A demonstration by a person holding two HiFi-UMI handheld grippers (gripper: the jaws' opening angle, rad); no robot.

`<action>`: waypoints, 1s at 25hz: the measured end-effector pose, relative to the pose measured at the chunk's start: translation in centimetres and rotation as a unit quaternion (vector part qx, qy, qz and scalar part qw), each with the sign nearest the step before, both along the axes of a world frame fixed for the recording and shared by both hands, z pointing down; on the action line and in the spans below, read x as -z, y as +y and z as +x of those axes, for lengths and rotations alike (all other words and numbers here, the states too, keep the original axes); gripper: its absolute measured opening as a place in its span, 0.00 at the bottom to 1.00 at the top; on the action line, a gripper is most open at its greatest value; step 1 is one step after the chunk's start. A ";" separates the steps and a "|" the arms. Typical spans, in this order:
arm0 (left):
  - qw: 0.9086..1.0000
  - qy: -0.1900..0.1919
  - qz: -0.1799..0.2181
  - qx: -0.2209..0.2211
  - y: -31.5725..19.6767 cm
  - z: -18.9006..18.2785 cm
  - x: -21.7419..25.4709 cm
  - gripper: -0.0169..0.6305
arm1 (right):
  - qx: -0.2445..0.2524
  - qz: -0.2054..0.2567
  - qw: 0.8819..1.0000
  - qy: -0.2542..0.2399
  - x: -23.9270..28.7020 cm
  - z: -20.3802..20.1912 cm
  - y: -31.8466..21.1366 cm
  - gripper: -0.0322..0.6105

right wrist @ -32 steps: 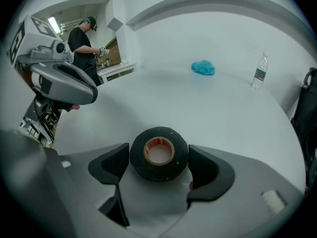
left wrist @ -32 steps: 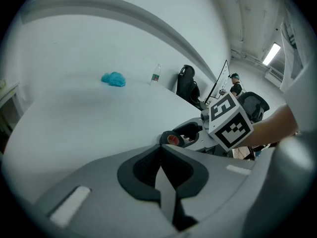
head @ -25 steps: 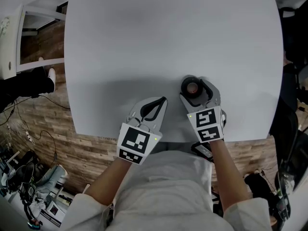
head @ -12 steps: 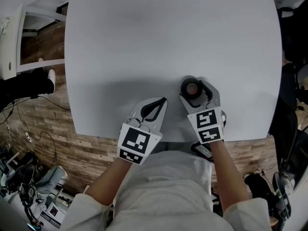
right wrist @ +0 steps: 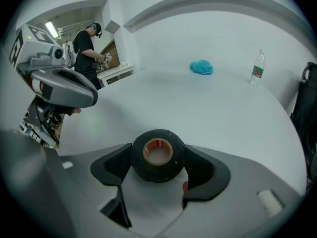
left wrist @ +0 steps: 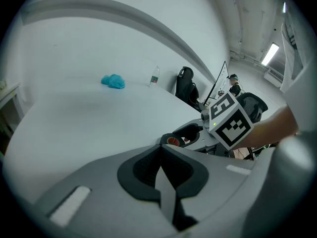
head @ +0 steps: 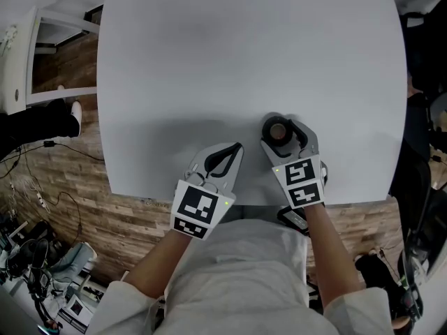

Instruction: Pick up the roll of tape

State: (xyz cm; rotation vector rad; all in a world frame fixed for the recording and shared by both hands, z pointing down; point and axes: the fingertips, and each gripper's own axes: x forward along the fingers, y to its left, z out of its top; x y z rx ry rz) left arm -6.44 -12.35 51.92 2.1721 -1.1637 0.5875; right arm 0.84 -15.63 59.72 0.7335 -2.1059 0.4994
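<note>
Head view is showing a pale grey bench (head: 244, 47) filling the upper part of the frame, with both tools sitting near its lower edge in the middle. The right tool (head: 283, 124) is angling down over the roll of tape (head: 278, 137), a black roll with a red-printed core lying flat on the bench just right of centre. In the right gripper view the roll is sitting squarely between the two dark pads. They are closing in and meeting its sides on the left and the right, while the roll is resting on the bench surface. The left tool (head: 238, 146) is lying just to the left of the right one, apart from the tape. The left gripper view is showing its jaws brought together at the tips with nothing between them. In the upper part of the right gripper view, a crumpled blue cloth (right wrist: 201, 67) is lying and a clear water bottle (right wrist: 256, 69) is standing upright, both well apart from the tape. A person (right wrist: 84, 46) in a dark top is standing at the upper left of that view. In the head view, wood-pattern floor (head: 84, 187) is showing at the left, beyond the bench edge.
</note>
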 end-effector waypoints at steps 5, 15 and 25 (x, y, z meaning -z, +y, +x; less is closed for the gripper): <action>1.000 -0.001 0.005 0.001 0.2 -0.2 0.3 0.06 | -0.003 0.003 1.000 -0.003 0.5 -0.1 0.1 0.58; 1.000 -0.005 0.018 -0.002 0.8 -0.3 1.5 0.06 | -0.007 0.014 1.000 -0.008 1.7 0.1 0.5 0.58; 0.999 -0.013 0.035 -0.006 1.6 0.3 3.1 0.06 | 0.000 0.023 1.000 -0.018 3.8 0.9 1.9 0.58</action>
